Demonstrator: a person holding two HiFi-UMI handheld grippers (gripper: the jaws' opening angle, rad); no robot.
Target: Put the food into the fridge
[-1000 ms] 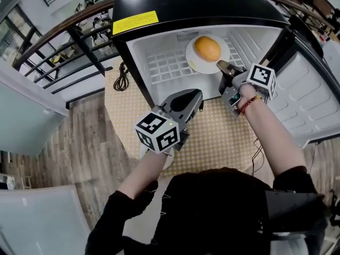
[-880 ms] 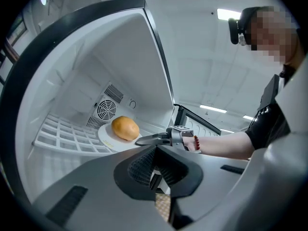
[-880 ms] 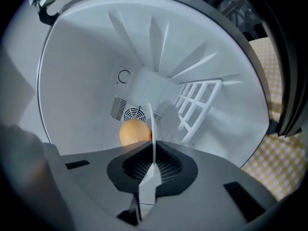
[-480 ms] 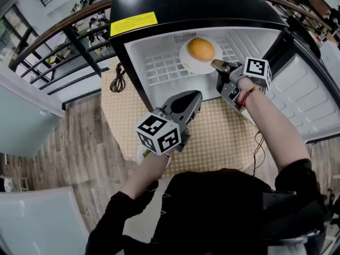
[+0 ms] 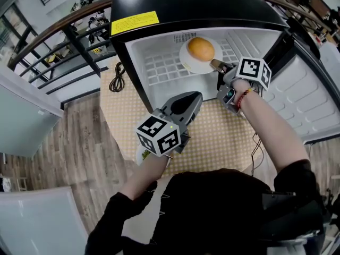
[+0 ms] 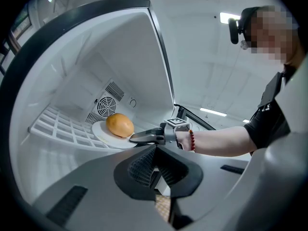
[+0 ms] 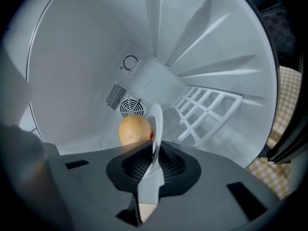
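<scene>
A round orange-brown bun (image 5: 201,49) on a white round plate (image 5: 187,62) sits on the white wire shelf (image 5: 164,68) inside the open black fridge (image 5: 212,4). The right gripper (image 5: 217,65) has jaws just opening that pinch the plate's rim; the left gripper (image 5: 194,99) has jaws together, empty. Release and withdrawal seem to remain.

We wear a black top, its long sleeves (image 5: 114,217) pushed up and dark across the bottom of the head view. A red bead bracelet (image 5: 244,99) circles our right wrist, right of centre. Our left gripper (image 5: 195,95) is a smooth grey shell; our right gripper (image 5: 215,64) is grey too. Each carries a white cube (image 5: 158,134) printed with black square markers. Seen close, the jaws are dark grey with black cross-hatched pads (image 6: 142,166). A black camera (image 6: 239,25) sits on our head, upper right of the left gripper view.
</scene>
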